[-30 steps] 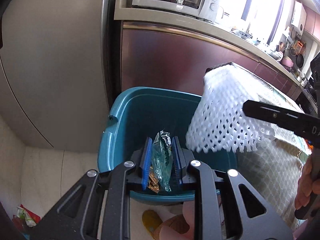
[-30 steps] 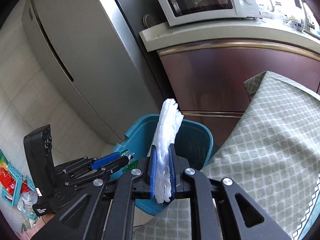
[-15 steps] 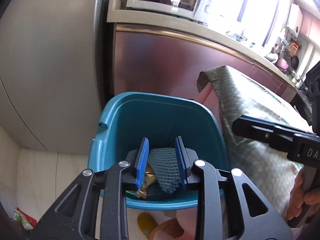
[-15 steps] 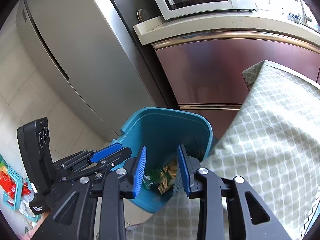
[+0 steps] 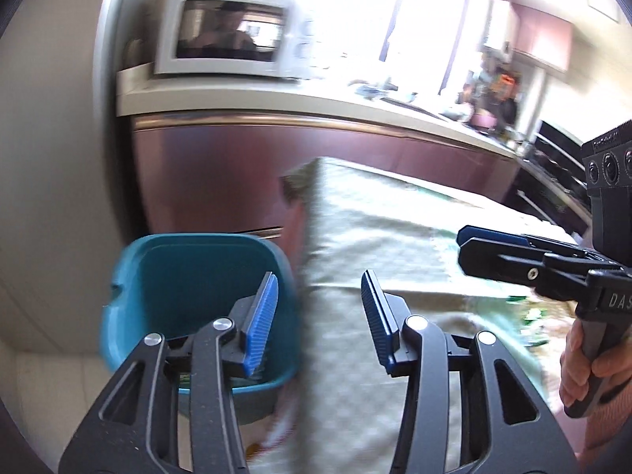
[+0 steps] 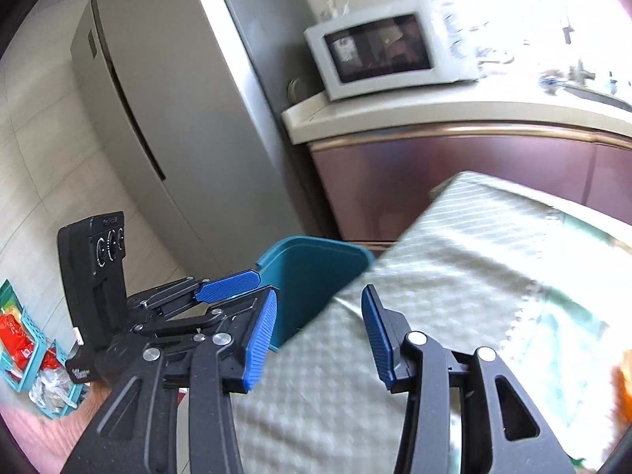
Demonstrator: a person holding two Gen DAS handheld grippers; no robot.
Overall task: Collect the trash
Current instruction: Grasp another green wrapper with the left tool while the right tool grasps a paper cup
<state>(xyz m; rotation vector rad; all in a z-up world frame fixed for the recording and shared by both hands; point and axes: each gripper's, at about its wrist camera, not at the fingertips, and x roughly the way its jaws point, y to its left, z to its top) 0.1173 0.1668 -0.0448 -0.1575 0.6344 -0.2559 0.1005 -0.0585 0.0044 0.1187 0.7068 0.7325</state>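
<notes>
The teal bin stands on the floor at the corner of the table; my fingers and the blur hide what lies in it. My left gripper hovers over the table edge just right of the bin, its jaws opening with nothing between them. My right gripper is over the checked cloth, its jaws also opening and empty. In the left wrist view the right gripper hangs over the table at the right, held by a hand. Blurred green scraps lie on the cloth below it.
The table with its green checked cloth fills the right side. Behind are a maroon counter with a microwave and a grey fridge. Teal baskets sit on the floor at left. Something orange shows at the right edge.
Both grippers let go of their trash, a green wrapper and a white foam net, over the bin. They opened, rose and swung right from the bin toward the table.
</notes>
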